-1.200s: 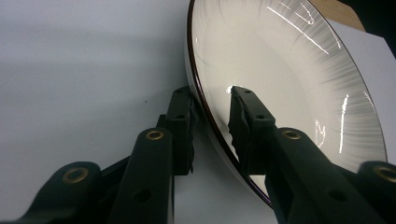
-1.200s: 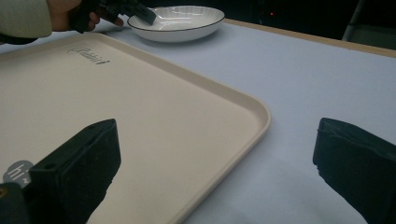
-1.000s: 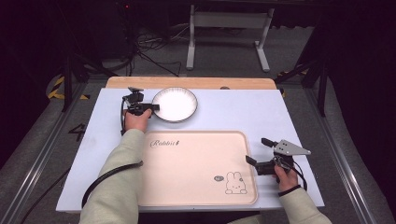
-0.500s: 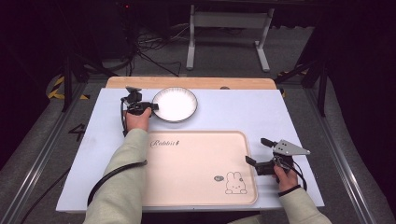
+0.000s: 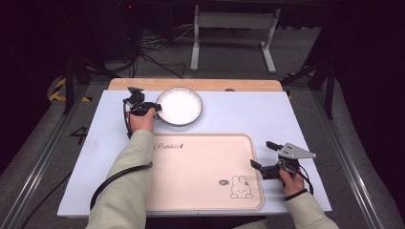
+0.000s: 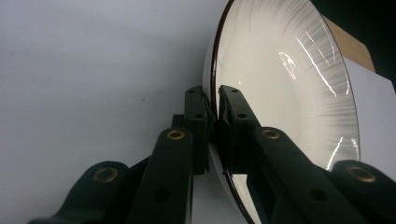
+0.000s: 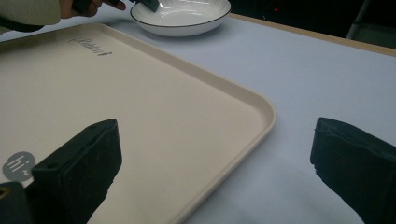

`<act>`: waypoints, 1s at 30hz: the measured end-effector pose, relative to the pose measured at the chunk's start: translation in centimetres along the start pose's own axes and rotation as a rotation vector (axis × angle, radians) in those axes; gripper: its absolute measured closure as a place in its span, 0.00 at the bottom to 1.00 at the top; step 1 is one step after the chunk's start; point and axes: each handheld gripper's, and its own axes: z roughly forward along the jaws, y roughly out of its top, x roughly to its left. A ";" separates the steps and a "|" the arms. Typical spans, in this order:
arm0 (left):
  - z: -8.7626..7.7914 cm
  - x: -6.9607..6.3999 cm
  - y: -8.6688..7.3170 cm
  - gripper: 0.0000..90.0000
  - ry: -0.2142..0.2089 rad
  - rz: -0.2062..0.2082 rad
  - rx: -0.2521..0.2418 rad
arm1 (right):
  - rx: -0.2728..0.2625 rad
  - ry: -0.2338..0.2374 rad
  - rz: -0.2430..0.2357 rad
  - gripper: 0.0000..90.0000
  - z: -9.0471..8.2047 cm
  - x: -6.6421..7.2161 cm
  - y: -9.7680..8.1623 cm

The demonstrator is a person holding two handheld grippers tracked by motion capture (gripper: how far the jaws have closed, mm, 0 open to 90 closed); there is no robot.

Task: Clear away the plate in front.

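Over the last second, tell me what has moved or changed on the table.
Nothing visibly changed. The left gripper stays shut on the rim of the white bowl, which has not shifted. The right gripper stays open at the right edge of the beige rabbit tray, which lies where it was.

A white plate (image 5: 180,105) with a dark rim sits near the bench's far edge; a beige rabbit-print tray (image 5: 200,171) lies flat along the near edge
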 end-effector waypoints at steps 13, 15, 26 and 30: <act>-1.1 -1.9 0.7 0.93 -0.022 0.041 -0.022 | 0.003 0.001 -0.003 0.03 0.0 0.0 0.0; -1.4 -2.2 0.9 0.93 -0.016 0.060 -0.015 | 0.003 0.002 -0.003 0.03 0.0 0.0 0.0; -3.3 -3.2 1.1 0.92 -0.063 0.073 -0.018 | 0.002 0.002 0.000 0.03 0.0 0.0 0.0; -4.1 -3.6 0.9 0.92 -0.083 0.106 -0.028 | 0.000 0.003 0.001 0.03 0.0 0.0 0.0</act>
